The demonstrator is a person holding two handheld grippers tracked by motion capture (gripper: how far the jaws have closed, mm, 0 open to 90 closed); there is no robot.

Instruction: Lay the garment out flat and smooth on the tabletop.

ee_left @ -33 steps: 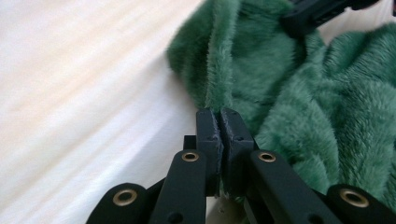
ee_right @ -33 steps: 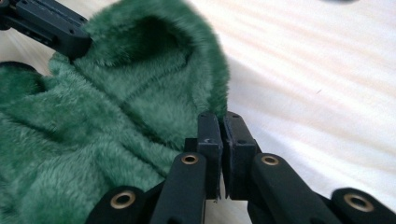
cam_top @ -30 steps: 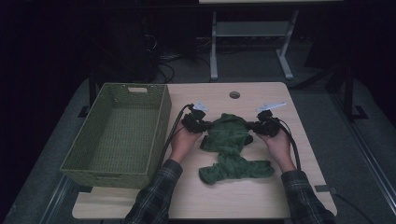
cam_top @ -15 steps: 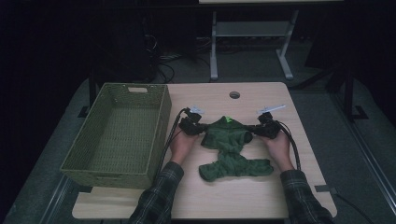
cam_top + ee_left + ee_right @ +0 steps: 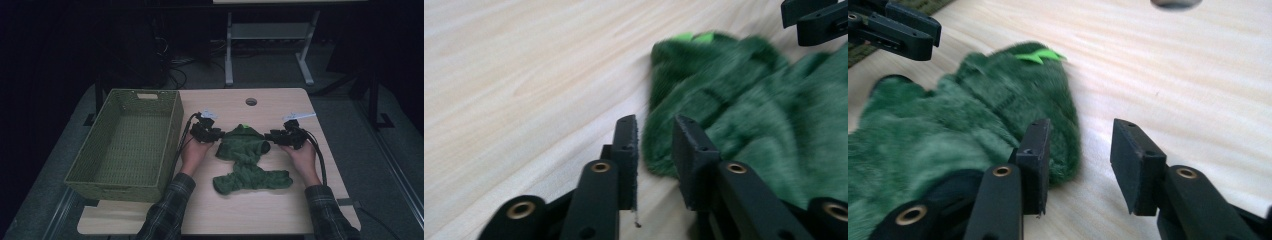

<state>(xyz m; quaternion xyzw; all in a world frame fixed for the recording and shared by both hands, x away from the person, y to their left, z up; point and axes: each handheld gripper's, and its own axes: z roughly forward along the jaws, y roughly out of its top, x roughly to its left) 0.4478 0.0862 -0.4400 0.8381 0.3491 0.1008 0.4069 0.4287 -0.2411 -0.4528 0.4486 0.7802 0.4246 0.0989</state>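
Both the left tool [image 5: 216, 134] and the right tool [image 5: 272, 136] have just been opening and now stand released, jaws parted off the green fleece garment [image 5: 245, 159], which lies flattened on the desk [image 5: 280, 107] beside the wicker basket [image 5: 129, 145], suggesting the fold is set down.

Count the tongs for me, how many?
2. The left tongs sit at the green fuzzy garment's left edge, the right tongs at its right edge, both open.

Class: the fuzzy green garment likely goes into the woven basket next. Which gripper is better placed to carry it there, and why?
Probably the left gripper: it sits between the fuzzy green garment and the green woven basket. The right gripper is on the far side. Both jaws have just been opening.
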